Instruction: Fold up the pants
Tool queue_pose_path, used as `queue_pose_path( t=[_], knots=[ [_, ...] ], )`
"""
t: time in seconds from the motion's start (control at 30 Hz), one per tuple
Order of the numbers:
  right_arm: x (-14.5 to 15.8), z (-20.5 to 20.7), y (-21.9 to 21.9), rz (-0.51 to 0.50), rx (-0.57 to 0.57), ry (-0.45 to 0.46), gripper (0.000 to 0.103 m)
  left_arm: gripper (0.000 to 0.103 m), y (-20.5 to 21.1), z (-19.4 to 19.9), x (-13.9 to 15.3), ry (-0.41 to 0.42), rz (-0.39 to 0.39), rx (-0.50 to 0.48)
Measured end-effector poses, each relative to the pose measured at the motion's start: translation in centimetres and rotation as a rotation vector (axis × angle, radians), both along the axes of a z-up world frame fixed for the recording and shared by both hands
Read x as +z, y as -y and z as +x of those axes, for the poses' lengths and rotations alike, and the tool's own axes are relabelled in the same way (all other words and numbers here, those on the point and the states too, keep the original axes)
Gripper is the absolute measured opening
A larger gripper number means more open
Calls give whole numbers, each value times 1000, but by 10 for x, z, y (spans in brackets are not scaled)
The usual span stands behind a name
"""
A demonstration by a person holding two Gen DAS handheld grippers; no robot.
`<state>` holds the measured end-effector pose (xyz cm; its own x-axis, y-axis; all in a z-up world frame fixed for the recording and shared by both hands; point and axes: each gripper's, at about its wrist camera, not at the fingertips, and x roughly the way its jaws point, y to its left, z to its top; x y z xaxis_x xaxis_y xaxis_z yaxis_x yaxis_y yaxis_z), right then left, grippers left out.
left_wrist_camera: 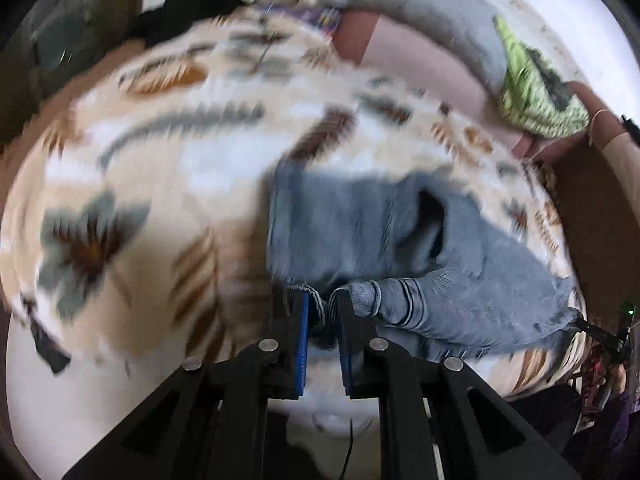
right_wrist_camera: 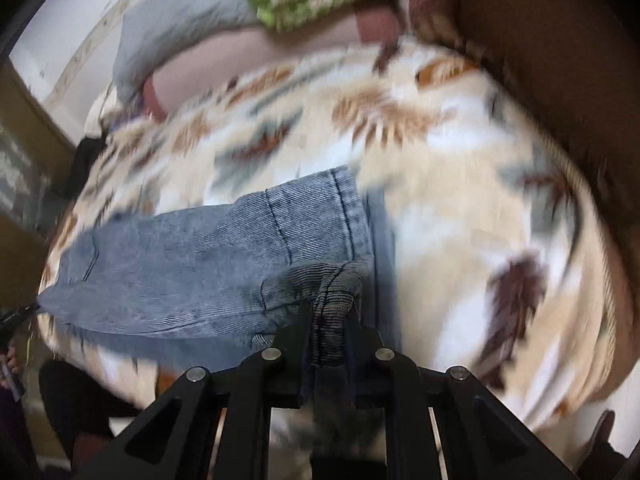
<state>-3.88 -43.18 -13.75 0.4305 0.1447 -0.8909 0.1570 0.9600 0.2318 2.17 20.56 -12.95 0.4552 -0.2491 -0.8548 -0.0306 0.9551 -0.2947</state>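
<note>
The left gripper (left_wrist_camera: pixel 324 300) and the right gripper (right_wrist_camera: pixel 330 312) are each clamping an edge of the blue pants (right_wrist_camera: pixel 200 256), which are lying mid-frame on the patterned blanket (right_wrist_camera: pixel 460 200).

Pants (right_wrist_camera: pixel 192 264) on blanket (right_wrist_camera: pixel 460 208), both tools.

faded blue pants (right_wrist_camera: pixel 208 264), cream leaf-print blanket (right_wrist_camera: pixel 460 184)

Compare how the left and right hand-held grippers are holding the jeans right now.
The left hand-held gripper pinches a thin edge of the jeans, blue pads visible; the right hand-held gripper clamps a thick bunched fold that hides its pads. Both are shut on denim above the patterned blanket.
</note>
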Motion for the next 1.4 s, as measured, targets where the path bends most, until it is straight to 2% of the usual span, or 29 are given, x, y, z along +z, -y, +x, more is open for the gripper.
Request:
queue_pose_path(
  t=[0.07,0.13,0.23,0.27,0.33,0.37,0.43,0.57,0.67,0.77,0.87,0.9,0.93,1.0,1.07,1.23,1.27,1.3,1.33,1.37,1.4],
  knots=[
    [-6,-15,3,32,12,-20,15,5,-6,-12,-10,-23,7,31],
    [-4,-22,7,58,4,-33,18,5,-14,-18,-12,-32,17,46],
    [13,-27,17,85,-23,1,27,5,-23,-23,4,-2,58,76],
    [20,-29,18,89,-27,27,32,5,-22,-24,13,27,66,70],
    [34,-28,23,78,-70,79,61,5,-13,-25,31,82,93,48],
    [40,-26,24,76,-89,111,64,5,-5,-23,39,109,96,22],
    [47,-11,26,105,-114,147,64,5,12,-16,47,139,90,-24],
    [37,30,29,143,-159,107,64,5,65,-1,47,156,86,-123],
    [19,61,40,203,-202,56,64,6,116,3,36,141,39,-239],
    [0,80,51,270,-248,9,64,6,163,5,24,125,26,-341],
    [-13,91,53,300,-253,-2,64,6,197,5,11,115,36,-398],
    [-17,96,50,317,-232,-15,61,6,208,6,4,104,43,-414],
    [-19,98,46,330,-197,-20,41,6,214,6,-1,94,40,-428],
    [-17,101,33,282,-132,-33,12,6,223,7,-12,71,37,-447],
    [-1,97,20,195,-85,0,9,6,227,6,-26,30,58,-462],
    [76,57,5,132,10,336,8,6,219,4,-49,-23,34,-449],
    [79,54,4,98,11,351,8,6,218,5,-50,-22,18,-443],
    [73,55,6,45,-13,323,10,6,217,5,-51,-24,6,-436],
    [61,58,12,44,-40,268,18,6,218,6,-51,-27,0,-431],
    [43,60,23,64,-83,173,25,6,219,7,-51,-30,0,-431],
    [31,58,32,85,-126,107,40,6,218,7,-52,-31,1,-434]
  ],
)
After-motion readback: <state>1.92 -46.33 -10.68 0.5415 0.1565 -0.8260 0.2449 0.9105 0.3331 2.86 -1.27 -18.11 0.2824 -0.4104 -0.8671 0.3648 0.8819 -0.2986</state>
